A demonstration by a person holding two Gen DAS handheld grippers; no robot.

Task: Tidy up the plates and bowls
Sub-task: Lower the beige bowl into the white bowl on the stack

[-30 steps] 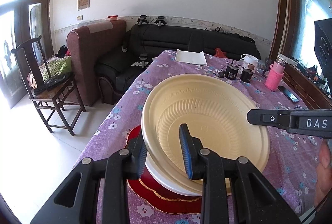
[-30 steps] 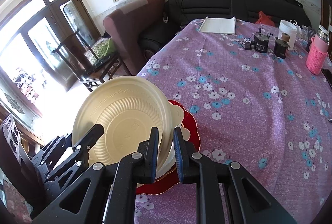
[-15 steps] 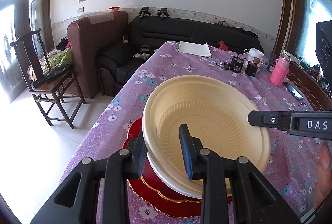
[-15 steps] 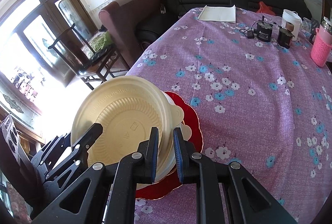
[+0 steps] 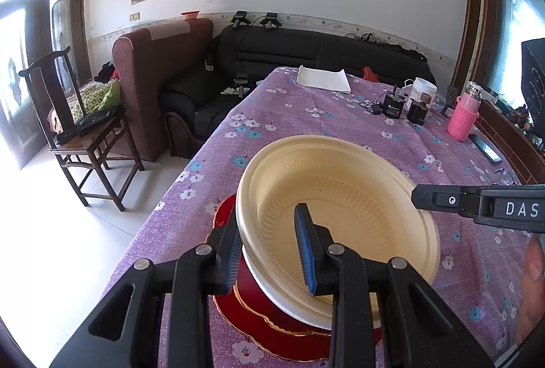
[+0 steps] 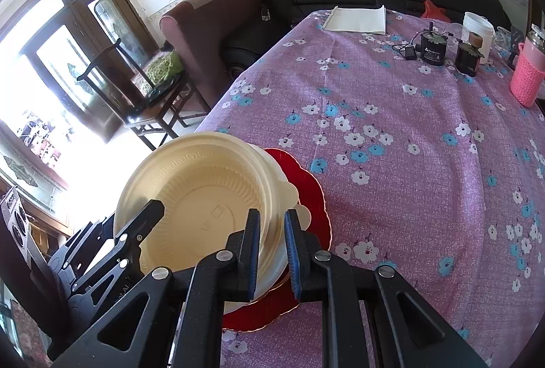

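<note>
Where the right gripper comes in from the side of the left view, the white letters "DAS" are seen on its black arm. Raised writing runs around the inside wall of the bowl, but it cannot be read. A label is also seen on a small black box far up the table, and it is too small to read. The bowl is cream, round and ribbed inside. It is held tilted, with its open side turned up and toward both cameras, so no long side can be told. It is over the near left edge of the table, above a white bowl that sits on red plates. The left gripper is closed only part way, with one blue pad outside the bowl's wall and one inside, and the rim is pinched between them. In the right view, the right gripper is closed to a thin gap on the other side of the rim, with one pad inside the bowl and one outside. A pink bottle and a white cup are seen far back on the flowered purple cloth.
</note>
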